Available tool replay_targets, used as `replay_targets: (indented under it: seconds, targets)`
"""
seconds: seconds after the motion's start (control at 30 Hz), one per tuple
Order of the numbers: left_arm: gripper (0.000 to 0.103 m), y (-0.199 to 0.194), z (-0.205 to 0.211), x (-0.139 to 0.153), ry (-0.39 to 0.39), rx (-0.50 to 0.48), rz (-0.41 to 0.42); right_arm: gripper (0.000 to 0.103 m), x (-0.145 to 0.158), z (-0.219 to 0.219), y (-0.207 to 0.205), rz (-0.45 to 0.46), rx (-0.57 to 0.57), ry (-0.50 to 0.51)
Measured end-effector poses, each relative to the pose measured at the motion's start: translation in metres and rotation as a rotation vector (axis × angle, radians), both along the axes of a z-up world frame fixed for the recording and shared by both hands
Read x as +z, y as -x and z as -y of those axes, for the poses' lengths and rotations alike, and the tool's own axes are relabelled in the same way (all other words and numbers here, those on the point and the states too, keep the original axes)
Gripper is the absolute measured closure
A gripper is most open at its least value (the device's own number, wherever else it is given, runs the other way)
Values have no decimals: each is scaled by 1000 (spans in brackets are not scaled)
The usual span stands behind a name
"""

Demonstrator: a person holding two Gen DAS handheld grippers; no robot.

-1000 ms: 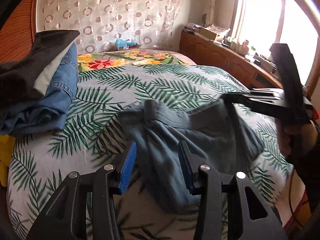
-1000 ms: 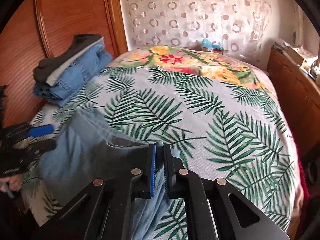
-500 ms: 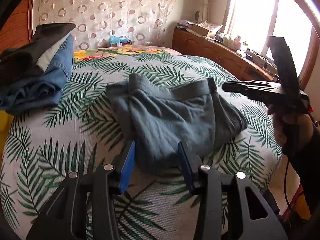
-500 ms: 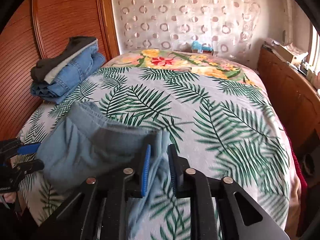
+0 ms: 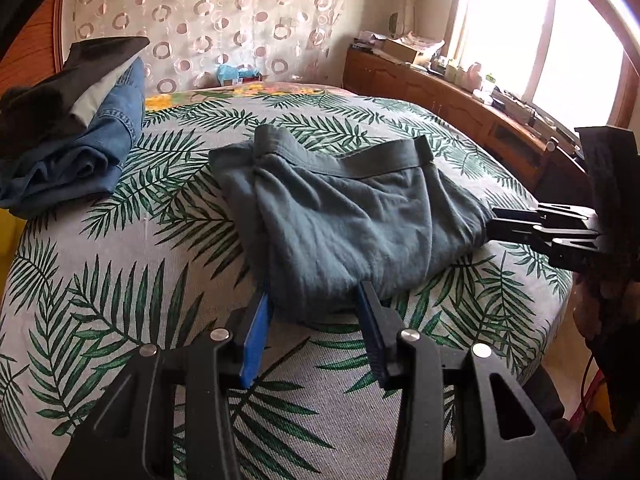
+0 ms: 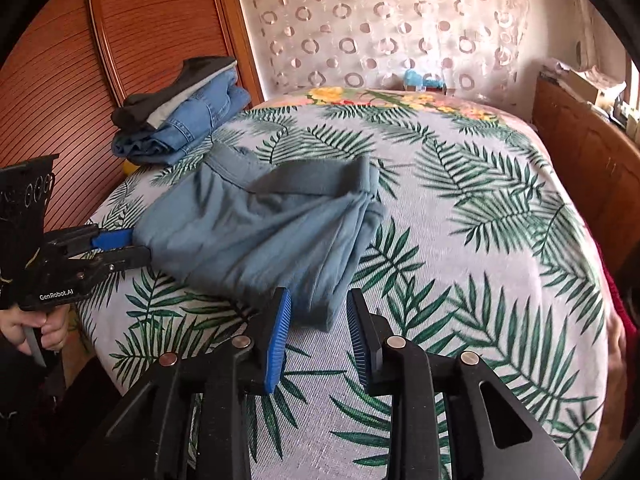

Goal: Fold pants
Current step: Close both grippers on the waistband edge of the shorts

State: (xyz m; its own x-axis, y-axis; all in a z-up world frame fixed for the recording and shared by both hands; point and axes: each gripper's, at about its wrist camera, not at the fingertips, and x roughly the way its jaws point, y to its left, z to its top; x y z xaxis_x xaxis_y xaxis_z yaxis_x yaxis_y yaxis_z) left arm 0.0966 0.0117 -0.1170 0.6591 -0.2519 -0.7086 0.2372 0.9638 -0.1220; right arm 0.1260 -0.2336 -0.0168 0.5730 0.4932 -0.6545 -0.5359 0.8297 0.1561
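Grey-blue pants [image 5: 348,216] lie folded in a loose bundle on the palm-leaf bedspread [image 5: 120,288], waistband toward the far side; they also show in the right wrist view [image 6: 256,232]. My left gripper [image 5: 312,320] is open and empty, just short of the bundle's near edge. My right gripper [image 6: 316,320] is open and empty, at the bundle's near corner. Each gripper shows in the other's view: the right [image 5: 552,232] beside the pants' right side, the left [image 6: 112,248] at their left side.
A stack of folded jeans and dark clothes [image 5: 72,128] sits at the bed's left by the wooden headboard [image 6: 120,40]. A wooden cabinet [image 5: 460,112] with clutter runs under the window on the right. A floral blanket [image 6: 400,100] covers the bed's far end.
My right gripper has let go of the pants and opened. Both grippers have drawn back toward the bed's near edge, and the pants now lie flat on the bedspread.
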Motion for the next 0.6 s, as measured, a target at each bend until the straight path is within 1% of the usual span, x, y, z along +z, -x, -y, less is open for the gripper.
replay_targets:
  seconds: [0.13,0.27,0.33,0.4,0.5,0.6]
  targets:
    - [70,-3,0,-1,-1,-3,-6,73,-4,0,-7,-27,-3,-24]
    - [76,-4,-1,0,4,-5,-2,73,-6,-6,-11,-41,16,-22]
    - [82,-4,-1,0,8,-2,2,74,-8,-9,-12,-42,20,-22]
    - [86,-3,-3,1,11,6,15,90,-8,-7,-12,-41,26,-29]
    - [88,0,-4,7,11,18,49,94,-4,-2,-9,-16,17,-37]
    - [89,2,-6,11,21,22,63,96,1,5,-4,34,-17,-28]
